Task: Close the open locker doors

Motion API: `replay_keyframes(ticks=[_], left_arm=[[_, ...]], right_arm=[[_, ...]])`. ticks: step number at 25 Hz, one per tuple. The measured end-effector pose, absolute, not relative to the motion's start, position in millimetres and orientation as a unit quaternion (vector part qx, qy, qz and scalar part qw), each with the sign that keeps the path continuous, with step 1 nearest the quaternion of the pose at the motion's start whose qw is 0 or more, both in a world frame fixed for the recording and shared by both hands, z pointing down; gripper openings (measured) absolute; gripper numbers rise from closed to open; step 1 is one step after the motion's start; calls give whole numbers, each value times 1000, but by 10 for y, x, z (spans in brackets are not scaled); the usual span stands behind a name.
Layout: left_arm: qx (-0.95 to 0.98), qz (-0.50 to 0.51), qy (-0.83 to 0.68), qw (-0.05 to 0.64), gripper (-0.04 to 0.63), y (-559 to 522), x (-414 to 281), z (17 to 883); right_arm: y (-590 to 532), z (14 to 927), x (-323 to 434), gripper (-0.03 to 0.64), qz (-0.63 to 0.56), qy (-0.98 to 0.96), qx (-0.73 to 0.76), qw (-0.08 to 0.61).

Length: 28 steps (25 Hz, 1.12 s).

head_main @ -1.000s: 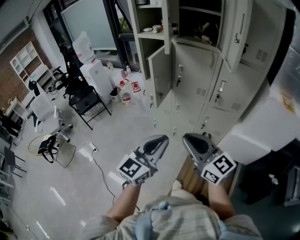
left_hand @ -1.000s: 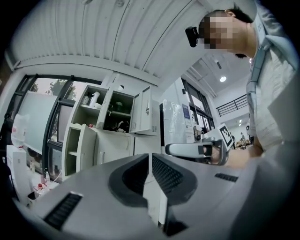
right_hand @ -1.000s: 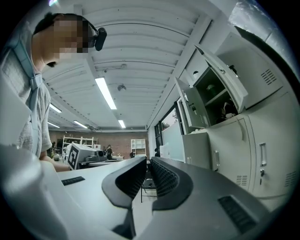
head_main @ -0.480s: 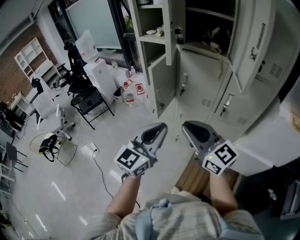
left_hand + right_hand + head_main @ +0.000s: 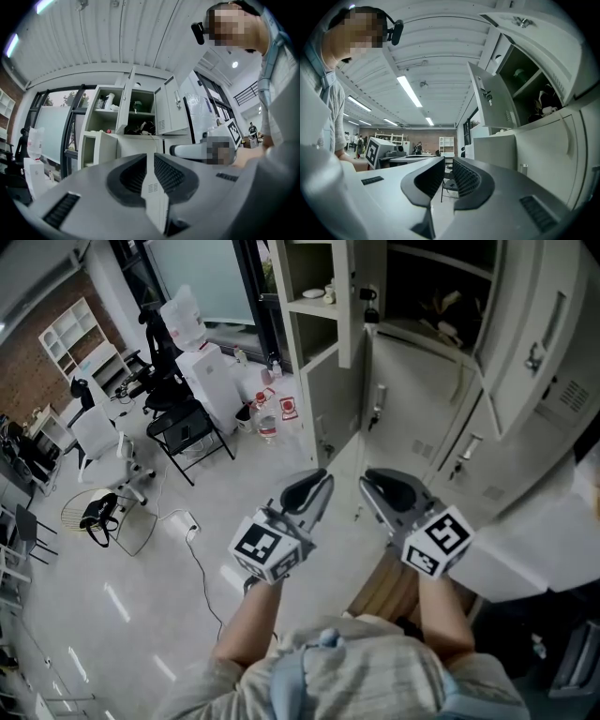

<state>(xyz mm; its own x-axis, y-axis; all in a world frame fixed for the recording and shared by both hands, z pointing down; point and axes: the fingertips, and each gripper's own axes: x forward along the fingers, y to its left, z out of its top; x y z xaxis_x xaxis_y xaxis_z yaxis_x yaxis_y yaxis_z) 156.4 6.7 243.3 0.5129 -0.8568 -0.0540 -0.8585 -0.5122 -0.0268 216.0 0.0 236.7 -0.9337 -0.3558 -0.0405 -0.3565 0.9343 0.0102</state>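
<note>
Closer now, the open locker doors [image 5: 330, 399] stand ahead. From the head, we hold left tongs [image 5: 314, 488] and right tongs [image 5: 382, 488] level, well short of them. Left gripper view: narrow, empty gap, suited to pushing. Right gripper view: likewise narrow, empty.

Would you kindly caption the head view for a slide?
Left tongs and right tongs, empty and barely parted, hover before grey lockers with several doors open.

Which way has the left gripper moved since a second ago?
Yes, toward the lockers: the left gripper now reaches nearly to the bottom edge of the open lower door, formerly well clear.
</note>
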Motion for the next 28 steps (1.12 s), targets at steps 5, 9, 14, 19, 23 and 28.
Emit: replay_keyframes(ticks=[5, 9, 14, 19, 23, 28], left_arm=[[-866, 14, 500, 24, 31, -24, 1481, 2504], [-864, 15, 503, 28, 31, -101, 1375, 2566], [-864, 17, 502, 28, 31, -209, 1177, 2723], [-871, 21, 489, 35, 31, -435, 893, 2928], [-880, 17, 472, 37, 31, -598, 631, 3097], [-897, 7, 441, 30, 38, -742, 401, 3287]], right_arm=[[-111, 2469, 2017, 26, 5, 986, -168, 8], [-206, 2587, 1867, 38, 3, 987, -161, 2], [-353, 2812, 1638, 66, -4, 987, -158, -10], [-683, 3155, 1384, 81, -19, 983, -180, -22], [-975, 3373, 1147, 81, -16, 978, -205, -30], [-1256, 3556, 945, 81, -11, 968, -249, -42]])
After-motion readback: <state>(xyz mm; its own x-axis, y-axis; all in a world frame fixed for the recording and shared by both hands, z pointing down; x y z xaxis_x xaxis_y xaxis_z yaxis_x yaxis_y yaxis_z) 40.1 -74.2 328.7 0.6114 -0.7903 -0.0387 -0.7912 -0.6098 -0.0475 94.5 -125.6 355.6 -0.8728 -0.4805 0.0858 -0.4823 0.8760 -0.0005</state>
